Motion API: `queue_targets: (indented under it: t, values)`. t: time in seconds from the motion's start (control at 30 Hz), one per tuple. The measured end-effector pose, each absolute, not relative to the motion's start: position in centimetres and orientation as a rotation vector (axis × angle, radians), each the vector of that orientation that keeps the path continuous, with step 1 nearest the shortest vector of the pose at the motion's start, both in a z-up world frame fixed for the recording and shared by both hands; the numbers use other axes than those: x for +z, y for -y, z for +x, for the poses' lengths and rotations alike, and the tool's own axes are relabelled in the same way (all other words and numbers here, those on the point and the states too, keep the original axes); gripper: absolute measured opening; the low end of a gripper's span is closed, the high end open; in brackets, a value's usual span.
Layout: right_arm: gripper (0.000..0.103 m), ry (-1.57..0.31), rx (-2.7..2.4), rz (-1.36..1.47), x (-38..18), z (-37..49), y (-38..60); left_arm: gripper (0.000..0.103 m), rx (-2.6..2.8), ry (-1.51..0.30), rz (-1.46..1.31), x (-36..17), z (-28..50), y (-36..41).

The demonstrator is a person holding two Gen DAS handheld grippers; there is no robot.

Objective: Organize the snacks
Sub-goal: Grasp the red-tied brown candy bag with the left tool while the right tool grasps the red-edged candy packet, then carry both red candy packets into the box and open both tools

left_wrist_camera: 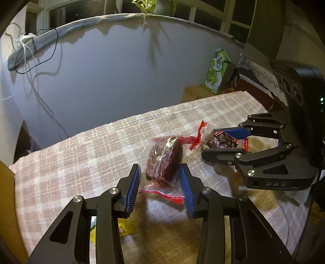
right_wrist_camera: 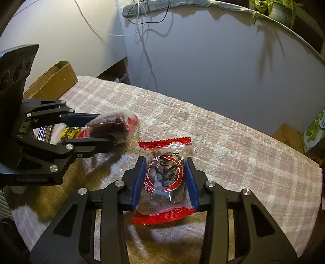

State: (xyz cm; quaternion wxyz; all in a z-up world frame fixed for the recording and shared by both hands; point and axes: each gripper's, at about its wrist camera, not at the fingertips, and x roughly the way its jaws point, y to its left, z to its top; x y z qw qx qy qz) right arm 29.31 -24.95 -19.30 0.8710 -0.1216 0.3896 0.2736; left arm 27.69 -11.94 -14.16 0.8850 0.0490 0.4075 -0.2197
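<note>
**Desk:** What do the two grippers have at this moment?

**Caption writer:** Each has a wrapped snack. The left gripper (left_wrist_camera: 160, 180) straddles a dark snack in a clear wrapper with red ends (left_wrist_camera: 165, 160), its blue pads (left_wrist_camera: 134, 186) close against the pack's sides. The pack sits tilted on the checked tablecloth (left_wrist_camera: 81, 158). The right pad touches it; on the left side I cannot tell whether pad meets wrapper. The right gripper (right_wrist_camera: 165, 180) is clamped on a second red-and-clear pack (right_wrist_camera: 165, 176), printed with a red ring and dark lettering, the wrapper squeezed between both pads. No earlier frame, so nothing on motion.

**Desk:** How near are they to each other?

**Caption writer:** Side by side over the same table. From the right wrist view, the left gripper's pack lies just left of the right one's, apart from it.

**Desk:** What else is around?

**Caption writer:** A small yellow packet (right_wrist_camera: 70, 132) and a blue-and-white item (right_wrist_camera: 43, 133) lie behind the left gripper's fingers. A cardboard box (right_wrist_camera: 54, 79) stands at the table's left end, a green carton (left_wrist_camera: 216, 73) beyond the right end. Dark and white cables (left_wrist_camera: 40, 61) hang down the pale wall, and plant leaves (right_wrist_camera: 270, 8) droop from the ledge above. Nothing stands between the packs and the camera.
</note>
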Motion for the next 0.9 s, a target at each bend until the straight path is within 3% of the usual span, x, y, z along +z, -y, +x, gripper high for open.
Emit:
queue_targets:
  t: [0.43,0.9]
  values:
    - [0.038,-0.759,0.564,-0.206,-15.8,26.6,25.6,0.038,-0.441,-0.754,0.020,-10.0,24.3,9.2]
    - [0.038,-0.687,0.662,-0.236,-12.0,23.8,18.9,0.038,-0.330,-0.675,-0.046,-7.2,19.8,2.5]
